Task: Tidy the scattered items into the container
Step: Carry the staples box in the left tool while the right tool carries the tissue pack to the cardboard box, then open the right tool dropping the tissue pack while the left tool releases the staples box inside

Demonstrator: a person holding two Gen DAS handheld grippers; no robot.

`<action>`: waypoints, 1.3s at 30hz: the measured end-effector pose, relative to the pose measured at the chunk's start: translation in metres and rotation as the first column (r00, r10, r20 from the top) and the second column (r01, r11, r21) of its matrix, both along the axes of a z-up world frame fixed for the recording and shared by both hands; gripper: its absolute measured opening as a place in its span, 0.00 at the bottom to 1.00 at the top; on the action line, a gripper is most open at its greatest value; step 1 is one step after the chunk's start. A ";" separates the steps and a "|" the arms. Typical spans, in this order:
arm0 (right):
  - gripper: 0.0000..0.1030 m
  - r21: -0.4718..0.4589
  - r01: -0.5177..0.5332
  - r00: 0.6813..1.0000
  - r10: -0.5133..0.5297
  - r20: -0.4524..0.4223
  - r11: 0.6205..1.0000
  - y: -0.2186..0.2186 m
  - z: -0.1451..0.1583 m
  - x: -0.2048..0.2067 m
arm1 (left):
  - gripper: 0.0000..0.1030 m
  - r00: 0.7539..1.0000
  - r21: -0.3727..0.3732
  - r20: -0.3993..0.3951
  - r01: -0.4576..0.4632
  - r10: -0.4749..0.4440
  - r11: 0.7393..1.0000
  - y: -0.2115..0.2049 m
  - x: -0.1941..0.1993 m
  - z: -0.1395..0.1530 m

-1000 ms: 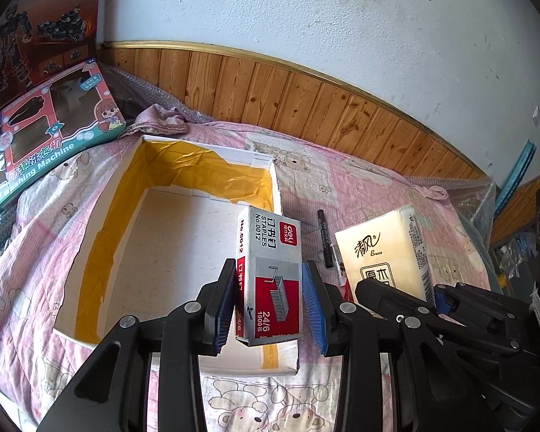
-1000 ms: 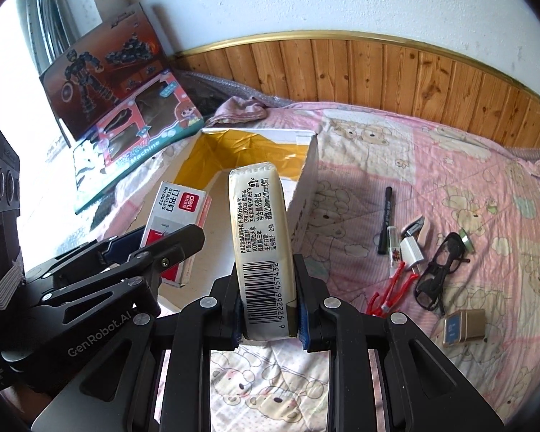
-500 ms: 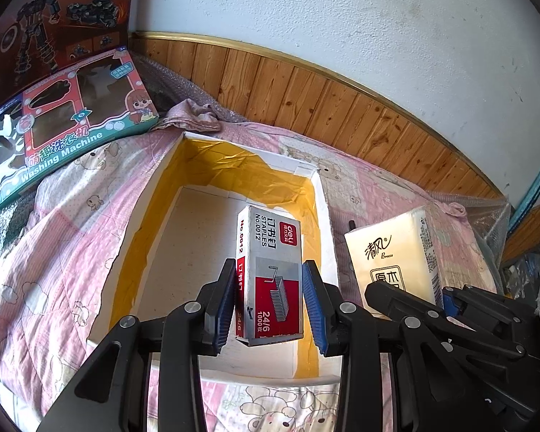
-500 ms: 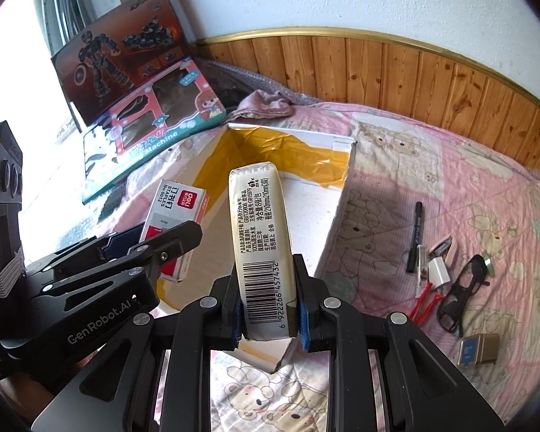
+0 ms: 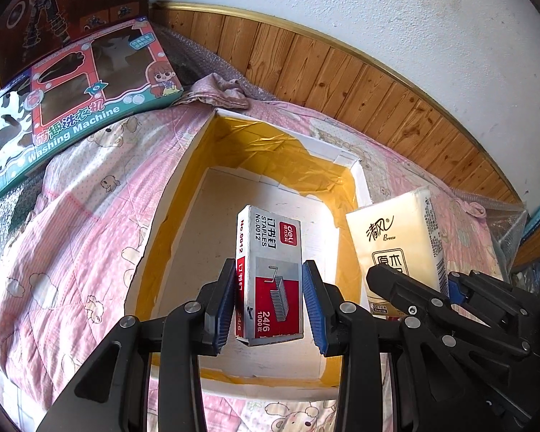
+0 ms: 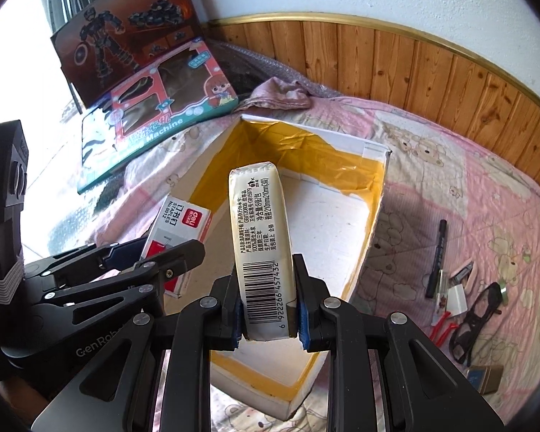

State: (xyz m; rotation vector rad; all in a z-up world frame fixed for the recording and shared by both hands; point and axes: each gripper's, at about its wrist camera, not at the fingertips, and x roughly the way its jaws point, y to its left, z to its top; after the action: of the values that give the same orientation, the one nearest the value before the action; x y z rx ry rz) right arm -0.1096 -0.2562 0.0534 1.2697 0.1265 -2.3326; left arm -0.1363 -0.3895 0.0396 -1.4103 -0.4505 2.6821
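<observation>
L gripper clamped on staples box, held above the white box w/ yellow tape on the pink quilt. R gripper clamped on tissue pack, just right of it, also over the box. Pen & glasses lie on quilt further right.

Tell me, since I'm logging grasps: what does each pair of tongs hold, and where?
Left tongs clamp the staples box by the long sides of its lower end. Right tongs clamp the tissue pack across its barcode end.
</observation>
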 end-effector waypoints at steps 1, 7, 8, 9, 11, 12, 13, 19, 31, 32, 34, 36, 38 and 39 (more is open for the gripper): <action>0.24 0.004 -0.002 1.000 0.002 0.004 1.000 -0.001 -0.002 -0.004 | 0.36 1.000 0.004 0.013 -0.002 0.002 1.000 -0.002 -0.003 -0.002; 0.24 0.054 -0.001 1.000 0.000 0.032 0.999 -0.009 -0.015 -0.038 | 0.36 0.997 0.024 0.081 0.010 -0.012 1.000 -0.006 -0.026 -0.013; 0.24 0.061 -0.002 0.999 0.000 0.038 0.998 -0.010 -0.018 -0.044 | 0.36 0.996 0.017 0.086 0.014 -0.015 1.000 -0.006 -0.030 -0.014; 0.24 0.070 0.000 0.999 -0.002 0.041 0.998 -0.010 -0.020 -0.050 | 0.36 0.995 0.012 0.094 0.014 -0.015 1.000 -0.005 -0.035 -0.016; 0.24 0.089 0.003 0.998 -0.008 0.055 0.996 -0.009 -0.025 -0.063 | 0.36 0.994 0.009 0.105 0.017 -0.018 1.000 -0.005 -0.044 -0.018; 0.24 0.091 0.007 0.998 -0.013 0.062 0.996 -0.008 -0.027 -0.069 | 0.36 0.994 0.000 0.112 0.016 -0.016 1.000 -0.004 -0.049 -0.020; 0.24 0.097 0.008 0.998 -0.015 0.069 0.995 -0.008 -0.030 -0.075 | 0.36 0.993 -0.003 0.120 0.016 -0.015 1.000 -0.004 -0.053 -0.022; 0.25 0.118 -0.012 0.996 0.001 0.087 0.993 -0.010 -0.040 -0.095 | 0.36 0.987 -0.041 0.158 0.024 -0.018 0.999 -0.001 -0.078 -0.037; 0.35 -0.035 0.032 0.999 -0.031 0.028 0.999 0.020 -0.015 -0.082 | 0.49 0.984 -0.082 0.179 0.022 -0.007 0.996 0.003 -0.084 -0.042; 0.35 -0.055 0.034 0.999 -0.032 0.025 0.998 0.026 -0.012 -0.078 | 0.49 0.985 -0.083 0.172 0.020 -0.006 0.996 0.003 -0.081 -0.039; 0.35 -0.086 0.045 0.999 -0.044 0.019 0.995 0.036 -0.007 -0.066 | 0.49 0.988 -0.073 0.153 0.001 0.010 0.997 0.001 -0.073 -0.032; 0.34 -0.143 0.053 0.998 -0.050 0.023 0.988 0.049 -0.003 -0.052 | 0.49 0.991 -0.056 0.130 -0.010 0.017 0.998 -0.001 -0.062 -0.023; 0.29 -0.182 0.065 0.998 -0.062 0.020 0.981 0.060 -0.001 -0.037 | 0.49 0.995 -0.042 0.096 -0.025 0.029 0.999 -0.001 -0.049 -0.014; 0.28 -0.199 0.064 0.998 -0.061 0.023 0.978 0.065 -0.002 -0.030 | 0.49 0.997 -0.040 0.078 -0.024 0.027 0.999 0.000 -0.042 -0.009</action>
State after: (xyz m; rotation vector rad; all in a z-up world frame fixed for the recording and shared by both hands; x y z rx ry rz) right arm -0.1397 -0.1910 0.0517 1.2084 -0.1520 -2.3196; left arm -0.1786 -0.3891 0.0310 -1.5349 -0.4271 2.6774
